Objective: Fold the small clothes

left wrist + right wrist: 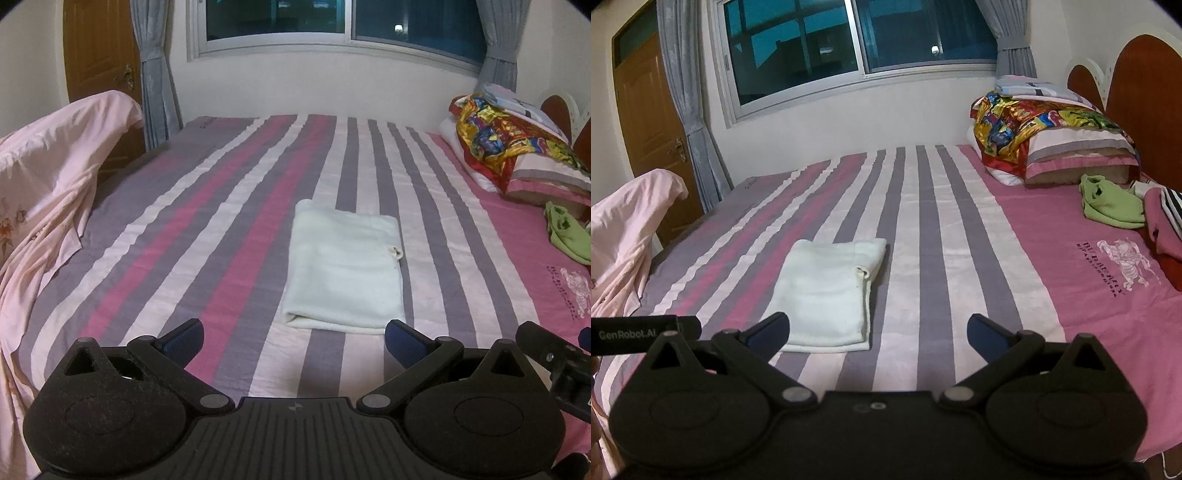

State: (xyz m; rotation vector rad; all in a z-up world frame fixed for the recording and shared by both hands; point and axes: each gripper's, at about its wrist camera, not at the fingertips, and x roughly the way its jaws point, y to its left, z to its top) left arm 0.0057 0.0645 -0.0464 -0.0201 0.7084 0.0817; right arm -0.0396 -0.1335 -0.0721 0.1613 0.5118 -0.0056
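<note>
Both the left tongs (294, 341) and the right tongs (878, 332) are spread wide and hold nothing, hovering over the striped bed (192, 229). The folded white cloth (345, 267) lies flat just ahead of the left tongs, and ahead-left of the right ones, touching neither. Bare sheet surrounds it on all sides. Far right of the tongs, a crumpled green garment (1110, 205) lies near the pillows (1071, 147).
</note>
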